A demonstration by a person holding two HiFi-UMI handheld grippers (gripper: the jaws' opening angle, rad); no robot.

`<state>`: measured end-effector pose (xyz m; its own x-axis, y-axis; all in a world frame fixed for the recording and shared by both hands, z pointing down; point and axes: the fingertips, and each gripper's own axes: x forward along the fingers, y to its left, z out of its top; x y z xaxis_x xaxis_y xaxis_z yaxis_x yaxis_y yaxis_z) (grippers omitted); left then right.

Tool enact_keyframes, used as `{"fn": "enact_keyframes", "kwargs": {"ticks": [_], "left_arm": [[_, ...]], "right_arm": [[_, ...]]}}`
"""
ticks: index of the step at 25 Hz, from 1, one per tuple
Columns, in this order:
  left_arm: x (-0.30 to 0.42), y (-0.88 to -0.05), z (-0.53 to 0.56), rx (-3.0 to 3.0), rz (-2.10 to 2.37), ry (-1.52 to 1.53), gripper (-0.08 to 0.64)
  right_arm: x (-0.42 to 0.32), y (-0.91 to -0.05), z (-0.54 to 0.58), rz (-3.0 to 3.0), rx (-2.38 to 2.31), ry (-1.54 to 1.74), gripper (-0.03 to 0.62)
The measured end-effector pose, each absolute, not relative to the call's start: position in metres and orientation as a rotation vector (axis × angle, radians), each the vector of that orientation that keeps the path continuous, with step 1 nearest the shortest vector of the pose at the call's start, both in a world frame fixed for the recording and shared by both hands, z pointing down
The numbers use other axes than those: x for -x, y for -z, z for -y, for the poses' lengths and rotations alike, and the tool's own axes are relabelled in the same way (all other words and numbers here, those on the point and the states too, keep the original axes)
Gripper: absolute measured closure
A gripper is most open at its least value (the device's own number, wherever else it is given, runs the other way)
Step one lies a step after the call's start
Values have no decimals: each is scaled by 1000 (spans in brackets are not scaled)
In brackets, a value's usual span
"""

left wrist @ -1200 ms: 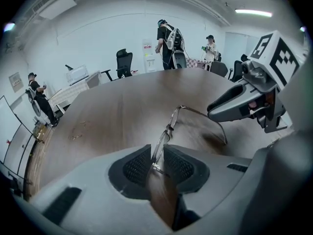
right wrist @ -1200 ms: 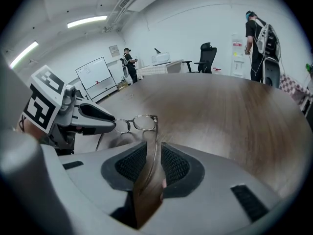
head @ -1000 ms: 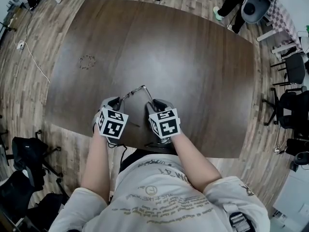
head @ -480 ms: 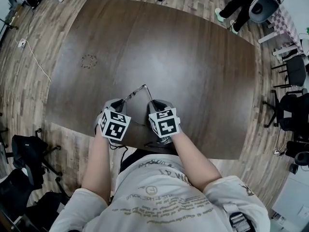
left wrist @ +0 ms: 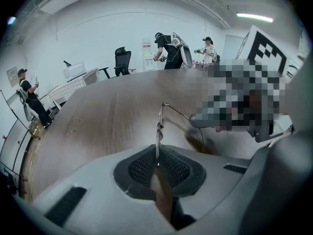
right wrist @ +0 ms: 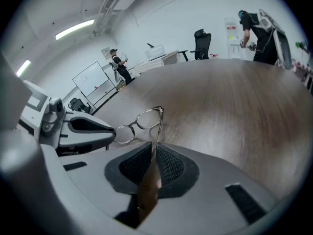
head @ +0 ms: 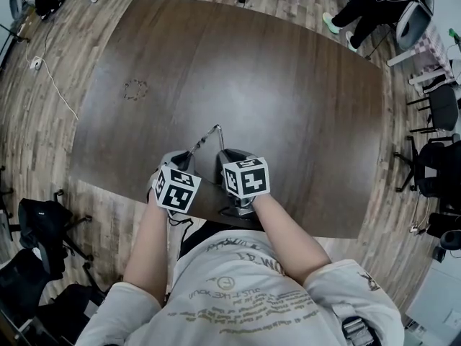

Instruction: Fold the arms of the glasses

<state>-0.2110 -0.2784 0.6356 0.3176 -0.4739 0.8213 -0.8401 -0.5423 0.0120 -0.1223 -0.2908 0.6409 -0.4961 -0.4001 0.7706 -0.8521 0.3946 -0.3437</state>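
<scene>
Thin metal-framed glasses (head: 206,138) hang just above the dark wooden table (head: 274,85), between my two grippers. The left gripper (head: 184,157) is shut on one arm, whose brown tip runs back between the pads (left wrist: 157,158). The right gripper (head: 225,156) has just been closing and is now shut on the other arm (right wrist: 155,141). In the right gripper view the lenses (right wrist: 142,119) stretch left from the hinge toward the left gripper's fingers (right wrist: 90,126). In the left gripper view the glasses (left wrist: 159,124) show edge-on.
A faint ring-shaped mark (head: 134,89) is on the table's far left. The near table edge (head: 288,225) runs just under my hands. Office chairs (head: 439,107) and a person (head: 360,9) are on the floor at the right and far right.
The left gripper's marker cube has shifted slightly right, toward the right gripper. The glasses stay in nearly the same spot. The person at the far right has moved.
</scene>
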Motion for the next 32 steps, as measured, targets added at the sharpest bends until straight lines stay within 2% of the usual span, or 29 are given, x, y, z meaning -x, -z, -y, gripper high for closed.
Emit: {"fn": "enact_keyframes", "kwargs": {"ticks": [10, 32], "left_arm": [[207, -633, 274, -2158, 1159, -1110, 528], [209, -637, 274, -2163, 1141, -1128, 528]], "right_arm": [[139, -641, 287, 2057, -1087, -1307, 548], [169, -639, 294, 2090, -1029, -1419, 546]]}}
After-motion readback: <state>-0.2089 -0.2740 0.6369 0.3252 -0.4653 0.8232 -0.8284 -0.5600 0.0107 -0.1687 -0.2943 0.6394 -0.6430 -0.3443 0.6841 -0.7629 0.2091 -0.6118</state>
